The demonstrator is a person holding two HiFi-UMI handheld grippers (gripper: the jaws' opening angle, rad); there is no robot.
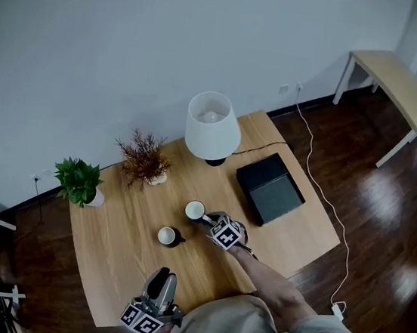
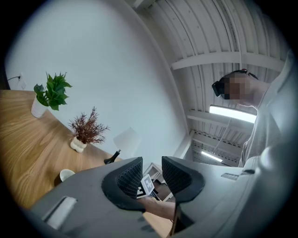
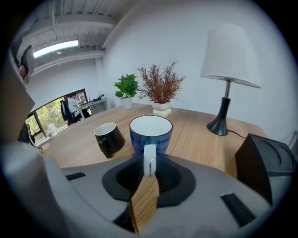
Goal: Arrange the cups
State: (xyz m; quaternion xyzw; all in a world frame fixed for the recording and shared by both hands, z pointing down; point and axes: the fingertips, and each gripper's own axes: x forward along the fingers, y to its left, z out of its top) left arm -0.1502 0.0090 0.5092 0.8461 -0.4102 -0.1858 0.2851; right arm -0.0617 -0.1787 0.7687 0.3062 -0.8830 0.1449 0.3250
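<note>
A blue cup (image 1: 195, 211) with a white inside stands upright on the wooden table (image 1: 117, 253). My right gripper (image 1: 212, 223) is shut on its white handle, and in the right gripper view the cup (image 3: 150, 132) sits just ahead of the gripper (image 3: 149, 168). A black cup (image 1: 168, 236) stands a little to the left and nearer me, apart from the blue one, its handle turned toward me (image 3: 108, 138). My left gripper (image 1: 162, 281) hovers near the table's front edge, tilted upward, open (image 2: 152, 179) with nothing between its jaws.
A white-shaded lamp (image 1: 213, 128) and a black box (image 1: 270, 187) stand at the back right of the table. A dried red plant (image 1: 145, 159) and a green potted plant (image 1: 79, 181) stand along the back left. A white cable (image 1: 320, 188) runs across the dark floor.
</note>
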